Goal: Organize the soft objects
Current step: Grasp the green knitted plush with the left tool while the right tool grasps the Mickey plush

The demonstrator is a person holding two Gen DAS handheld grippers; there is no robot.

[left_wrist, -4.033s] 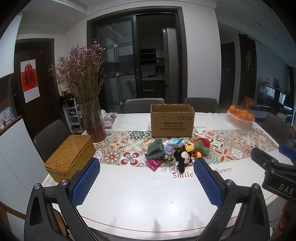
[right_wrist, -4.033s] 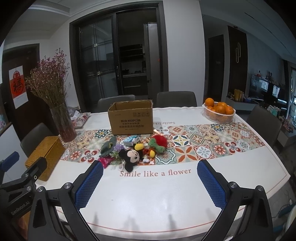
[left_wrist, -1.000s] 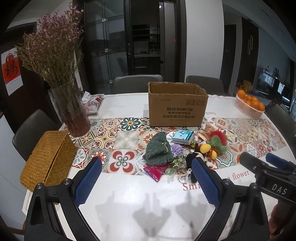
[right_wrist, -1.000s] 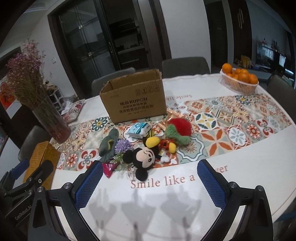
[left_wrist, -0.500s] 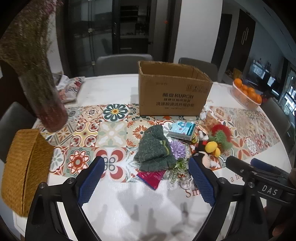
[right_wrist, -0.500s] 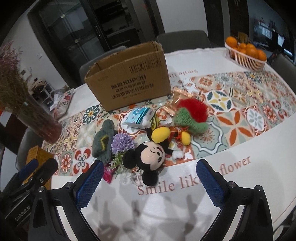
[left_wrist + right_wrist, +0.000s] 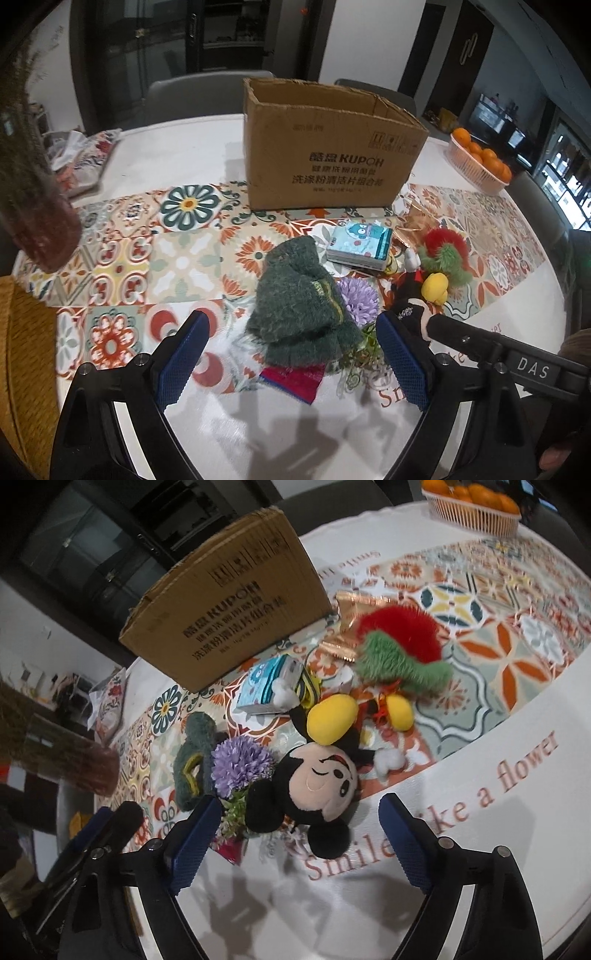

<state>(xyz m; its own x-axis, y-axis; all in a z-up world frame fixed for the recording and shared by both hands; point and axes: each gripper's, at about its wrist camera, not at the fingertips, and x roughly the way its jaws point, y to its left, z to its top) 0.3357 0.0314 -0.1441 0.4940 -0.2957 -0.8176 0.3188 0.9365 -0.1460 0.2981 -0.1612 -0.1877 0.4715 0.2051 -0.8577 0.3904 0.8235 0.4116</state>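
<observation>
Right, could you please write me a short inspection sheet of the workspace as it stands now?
Surface: white table with a patterned tile runner across it.
Job's things: green knit item, purple flower, Mickey plush and red-green fuzzy toy lie bunched in front of the open cardboard box.
Clutter: tissue pack, red packet, orange basket, wicker box, vase.
Grippers: left hand-held gripper open, straddling the knit item; right hand-held gripper open, near the plush.
Cables: nothing seen.
Surroundings: chairs, dark glass doors.
</observation>
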